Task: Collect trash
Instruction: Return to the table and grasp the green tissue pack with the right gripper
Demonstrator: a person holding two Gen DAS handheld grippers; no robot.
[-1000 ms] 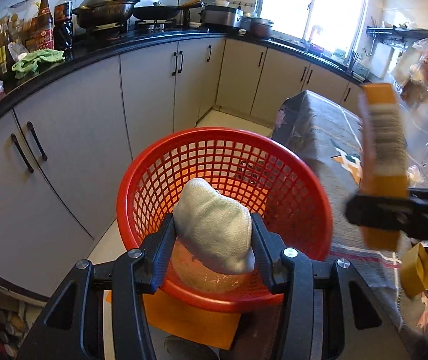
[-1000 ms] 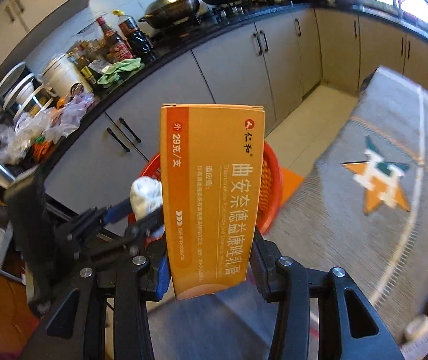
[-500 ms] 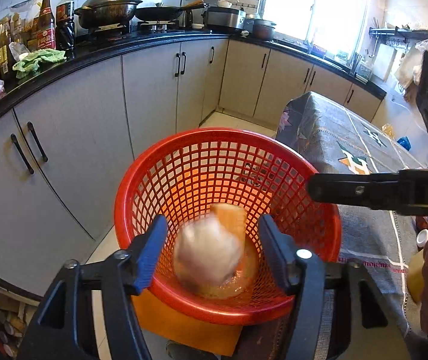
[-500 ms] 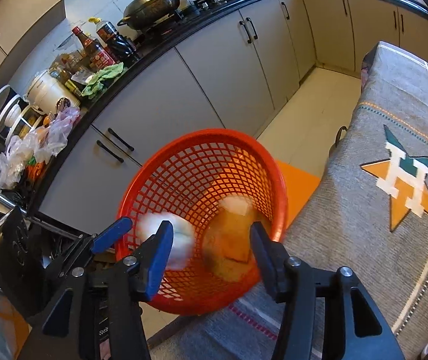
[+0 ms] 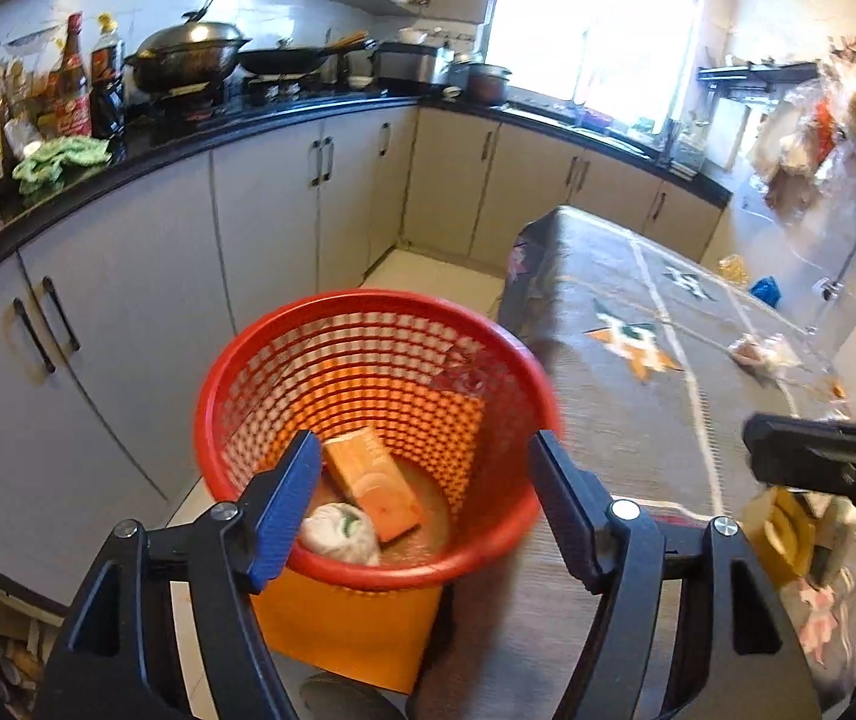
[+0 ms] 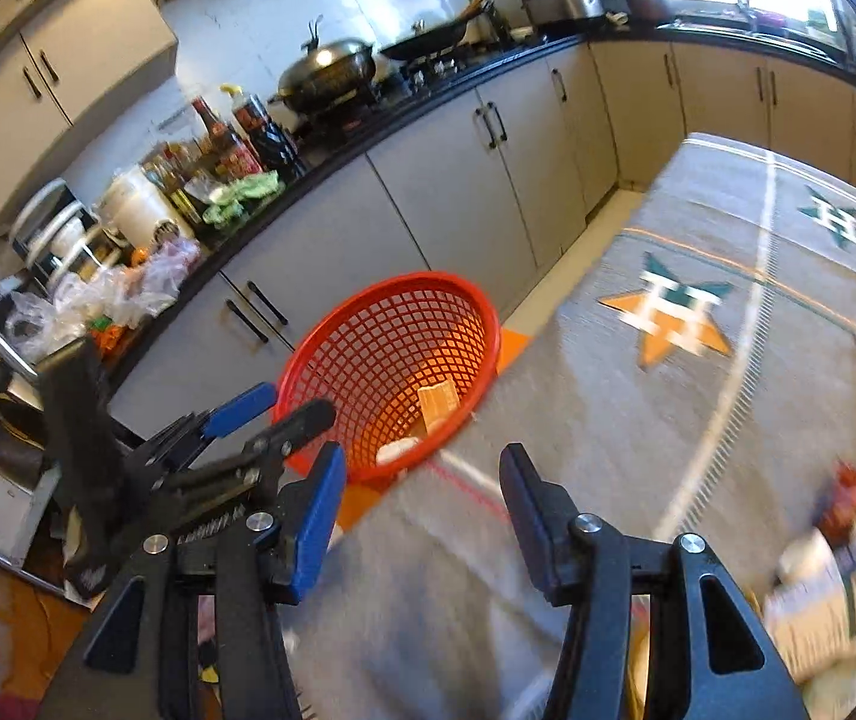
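A red mesh basket (image 5: 368, 324) stands beside the table's near corner; it also shows in the right wrist view (image 6: 332, 354). Inside it lie an orange box (image 5: 377, 483) and a white wad (image 5: 338, 534); both show in the right wrist view, the box (image 6: 439, 401) and the wad (image 6: 395, 450). My left gripper (image 5: 422, 480) is open and empty above the basket's near rim. My right gripper (image 6: 422, 501) is open and empty over the table edge, right of the basket. The left gripper (image 6: 272, 411) shows in the right wrist view.
A table with a grey patterned cloth (image 5: 656, 408) lies right of the basket, with small litter at its far side (image 5: 755, 354) and packets at its near right (image 6: 836, 546). Grey cabinets (image 5: 146, 276) under a black counter run behind. An orange stool (image 5: 344, 630) is under the basket.
Both grippers opened. The white wad dropped from the left gripper and the orange box from the right gripper into the basket. Both grippers have drawn back; the right one swung right.
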